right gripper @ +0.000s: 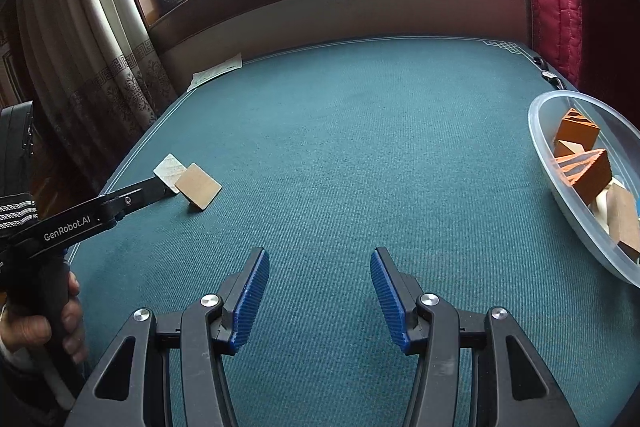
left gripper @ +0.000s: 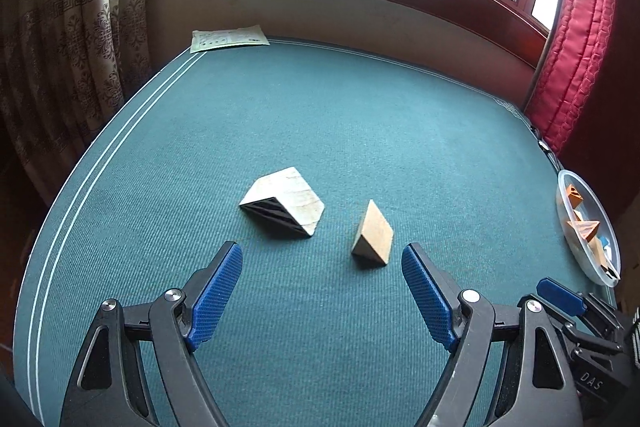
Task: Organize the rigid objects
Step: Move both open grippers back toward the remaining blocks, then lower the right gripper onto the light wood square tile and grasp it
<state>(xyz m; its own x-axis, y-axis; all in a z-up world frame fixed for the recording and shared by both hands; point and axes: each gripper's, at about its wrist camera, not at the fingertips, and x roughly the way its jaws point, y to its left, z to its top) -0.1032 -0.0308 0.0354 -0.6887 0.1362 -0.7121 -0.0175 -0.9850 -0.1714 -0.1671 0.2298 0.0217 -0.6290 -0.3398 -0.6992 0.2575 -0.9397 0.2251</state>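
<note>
Two blocks lie on the green table cloth (left gripper: 320, 115). One is white with a dark ribbed face (left gripper: 286, 201), the other a plain wooden wedge (left gripper: 374, 235). My left gripper (left gripper: 322, 253) stands open just short of them, the wedge nearest its right finger, nothing between the pads. From the right wrist the same white block (right gripper: 170, 167) and wedge (right gripper: 198, 187) sit far left, with one left finger (right gripper: 136, 195) reaching toward them. My right gripper (right gripper: 319, 255) is open over bare cloth. A clear bowl (right gripper: 536, 131) at the right holds orange blocks (right gripper: 588, 167) and wooden blocks (right gripper: 622, 219).
A printed paper sheet (left gripper: 230, 38) lies at the far left corner. The cloth's white-lined edge (left gripper: 100, 167) runs along the left, beside a patterned curtain. A red quilted cushion (left gripper: 572, 47) stands at the right. A wooden sill under the window bounds the far side. A hand (right gripper: 68, 311) grips the left gripper's handle.
</note>
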